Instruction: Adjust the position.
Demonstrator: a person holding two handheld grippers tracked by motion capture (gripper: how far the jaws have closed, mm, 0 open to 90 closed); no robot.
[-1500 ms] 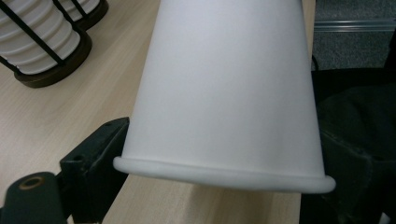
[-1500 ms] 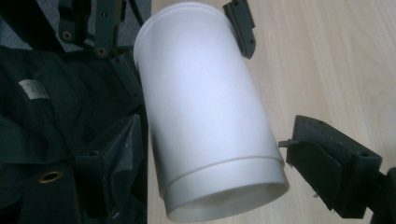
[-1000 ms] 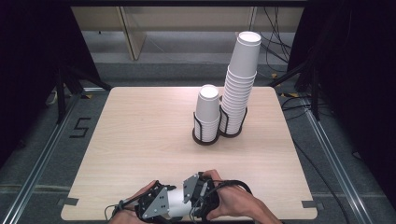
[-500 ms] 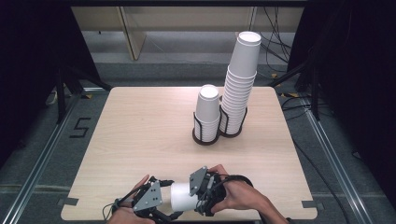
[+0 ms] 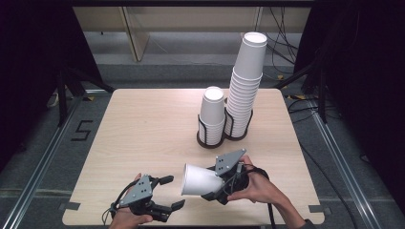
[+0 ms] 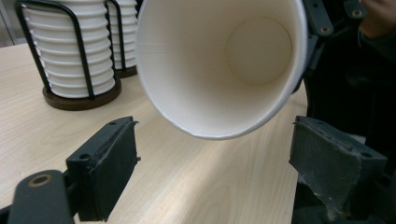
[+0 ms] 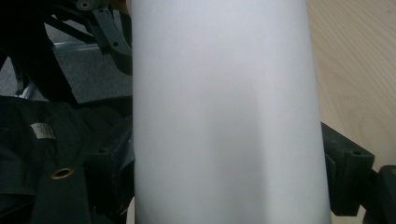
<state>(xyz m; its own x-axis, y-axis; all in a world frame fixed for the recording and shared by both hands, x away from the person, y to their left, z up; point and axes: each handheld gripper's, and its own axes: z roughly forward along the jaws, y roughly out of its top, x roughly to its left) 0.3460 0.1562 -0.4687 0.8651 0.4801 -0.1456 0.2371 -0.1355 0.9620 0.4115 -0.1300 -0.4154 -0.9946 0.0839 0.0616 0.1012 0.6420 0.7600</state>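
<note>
In my right tool [image 5: 210, 183], a white paper cup [image 5: 200, 180] clamped sideways, mouth facing my left tool [image 5: 168, 193]; left tool's jaws stand apart, empty, just short of the cup rim, over the worktop [image 5: 143, 133].

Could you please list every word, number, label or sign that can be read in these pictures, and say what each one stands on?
"5": dark number marked on the grey floor, left of the wooden table.
Small pale label on the dark tool body in the right gripper view: print too small and blurred to read.
White paper cup and stacked cups: no print visible.
</note>
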